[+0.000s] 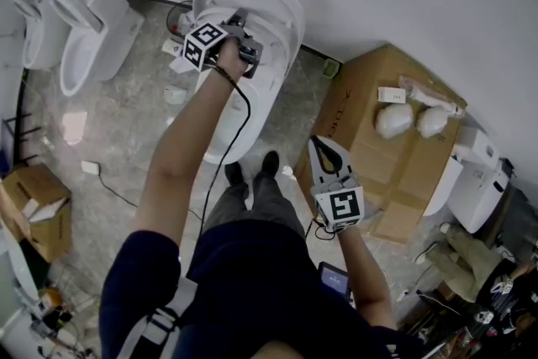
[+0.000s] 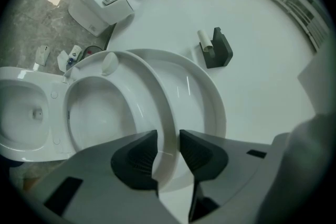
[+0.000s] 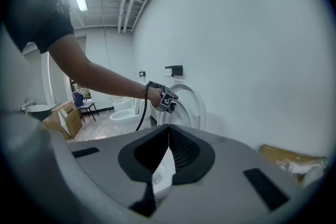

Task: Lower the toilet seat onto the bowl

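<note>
White toilet seat (image 2: 152, 93) is standing raised against the lid (image 2: 198, 93), tilted up off the bowl (image 2: 23, 113). Only the left gripper view is showing the left gripper (image 2: 168, 144) pinching the seat's rim between narrowly parted pads. Head view is showing the right gripper (image 1: 324, 154) hanging well apart beside a cardboard box (image 1: 382, 109), its jaws closed on nothing. Another toilet (image 1: 84, 42) is sitting farther left.

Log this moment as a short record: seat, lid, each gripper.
toilet seat: raised, off the bowl, just ahead of the lid
lid: upright by the wall
left gripper: jaws closed on the seat's rim
right gripper: jaws together, empty, held back
task: seat not yet lowered
</note>
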A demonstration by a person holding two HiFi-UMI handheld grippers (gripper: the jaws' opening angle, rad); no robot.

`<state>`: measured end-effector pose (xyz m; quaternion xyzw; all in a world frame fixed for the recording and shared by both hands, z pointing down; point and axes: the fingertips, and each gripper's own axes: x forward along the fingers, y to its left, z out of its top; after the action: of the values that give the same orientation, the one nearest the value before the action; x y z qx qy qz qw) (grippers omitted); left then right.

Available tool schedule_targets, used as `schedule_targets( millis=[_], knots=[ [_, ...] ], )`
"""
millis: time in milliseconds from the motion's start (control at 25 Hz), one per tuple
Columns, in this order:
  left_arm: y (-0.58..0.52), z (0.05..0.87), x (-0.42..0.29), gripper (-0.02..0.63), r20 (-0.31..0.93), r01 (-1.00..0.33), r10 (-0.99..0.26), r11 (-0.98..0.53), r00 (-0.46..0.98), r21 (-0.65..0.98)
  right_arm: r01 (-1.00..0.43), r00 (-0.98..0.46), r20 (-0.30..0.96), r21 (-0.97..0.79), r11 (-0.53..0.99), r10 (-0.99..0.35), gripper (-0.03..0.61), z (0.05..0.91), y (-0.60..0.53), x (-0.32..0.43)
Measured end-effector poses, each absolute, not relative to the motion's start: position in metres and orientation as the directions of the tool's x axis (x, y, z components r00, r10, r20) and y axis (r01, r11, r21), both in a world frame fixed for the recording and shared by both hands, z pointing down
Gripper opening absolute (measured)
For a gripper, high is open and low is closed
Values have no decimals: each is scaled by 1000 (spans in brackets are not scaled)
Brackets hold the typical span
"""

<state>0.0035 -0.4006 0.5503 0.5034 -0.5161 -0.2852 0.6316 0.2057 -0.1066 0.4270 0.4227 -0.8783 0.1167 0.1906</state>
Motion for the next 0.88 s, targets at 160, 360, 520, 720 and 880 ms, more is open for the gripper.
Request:
schedule_targets(
  millis=[160, 360, 520, 720, 880],
  knots=[
    [-401, 552, 5, 143, 386, -162, -869, 352, 308, 922, -787, -570, 440, -47, 616, -694, 21, 431, -106, 207],
    [-399, 551, 5, 138, 377, -164, -872, 342, 311, 925, -783, -575, 437, -47, 621, -692, 21, 431, -104, 206],
    [-396, 548, 4, 126, 373, -171, -874, 335, 311, 927, -784, -572, 442, -46, 619, -691, 21, 431, -101, 207],
    [-391, 547, 1, 118, 362, -173, -875, 322, 321, 931, -782, -573, 441, -44, 621, -691, 21, 430, -99, 206],
    [-384, 544, 0, 107, 353, -175, -878, 311, 324, 934, -782, -575, 441, -49, 621, -690, 21, 430, -98, 206]
  ],
)
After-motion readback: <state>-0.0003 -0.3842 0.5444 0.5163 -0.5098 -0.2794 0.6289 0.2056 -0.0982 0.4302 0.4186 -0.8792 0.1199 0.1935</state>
